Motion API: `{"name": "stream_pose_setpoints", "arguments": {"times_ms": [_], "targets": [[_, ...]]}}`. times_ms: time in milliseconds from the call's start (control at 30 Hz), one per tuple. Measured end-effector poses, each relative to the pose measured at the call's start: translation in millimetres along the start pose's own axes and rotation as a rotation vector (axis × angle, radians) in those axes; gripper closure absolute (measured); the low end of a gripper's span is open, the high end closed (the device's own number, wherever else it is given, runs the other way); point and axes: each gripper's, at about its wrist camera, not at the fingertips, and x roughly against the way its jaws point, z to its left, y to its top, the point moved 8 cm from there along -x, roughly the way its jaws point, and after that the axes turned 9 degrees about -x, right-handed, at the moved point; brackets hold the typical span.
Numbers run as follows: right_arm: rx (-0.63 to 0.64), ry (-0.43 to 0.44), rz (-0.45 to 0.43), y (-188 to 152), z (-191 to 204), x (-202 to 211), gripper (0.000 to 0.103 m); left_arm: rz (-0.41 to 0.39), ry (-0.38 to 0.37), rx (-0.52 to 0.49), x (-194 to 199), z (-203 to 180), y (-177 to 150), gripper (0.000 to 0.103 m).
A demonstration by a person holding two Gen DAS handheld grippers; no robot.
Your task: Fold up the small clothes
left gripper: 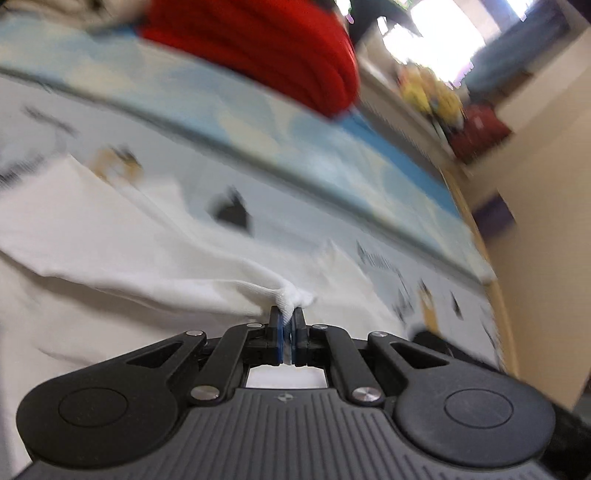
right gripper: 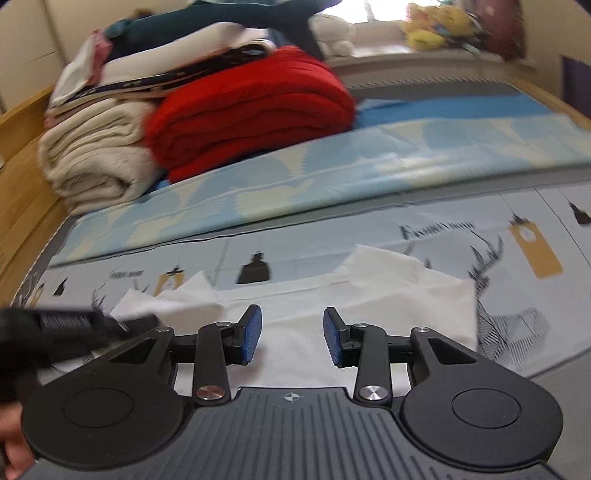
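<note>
A small white garment (left gripper: 122, 243) lies on a printed grey bedsheet (left gripper: 376, 258). My left gripper (left gripper: 287, 314) is shut on a bunched corner of it and holds that corner lifted, the cloth stretching away to the left. In the right wrist view the same white garment (right gripper: 388, 295) lies spread on the sheet (right gripper: 535, 325). My right gripper (right gripper: 292, 328) hovers over its middle, open, with nothing between its blue pads (right gripper: 252, 332). The left gripper (right gripper: 74, 325) shows as a dark blurred shape at the left edge.
A folded red blanket (right gripper: 251, 110) and a cream blanket (right gripper: 96, 158) are stacked at the back left with more folded clothes (right gripper: 177, 48) on top. A light blue patterned cover (right gripper: 332, 173) crosses the bed. A wooden bed frame (right gripper: 22, 155) borders the left. Plush toys (right gripper: 436, 26) sit on the sill.
</note>
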Motion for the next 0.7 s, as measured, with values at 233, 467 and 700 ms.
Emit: {"name": "stream_pose_setpoints", "arguments": {"times_ms": [233, 467, 700], "targets": [[-0.094, -0.057, 0.028, -1.1, -25.4, -18.3, 0.064, -0.053, 0.072, 0.052, 15.9, 45.0, 37.5, 0.092], [-0.176, 0.021, 0.177, -33.5, -15.4, -52.7, 0.064, -0.079, 0.274, 0.246, 45.1, 126.8, 55.1, 0.092], [-0.249, 0.070, 0.373, -80.6, 1.2, -95.4, 0.064, -0.135, 0.312, 0.320, 73.6, 167.7, 76.4, 0.088]]}}
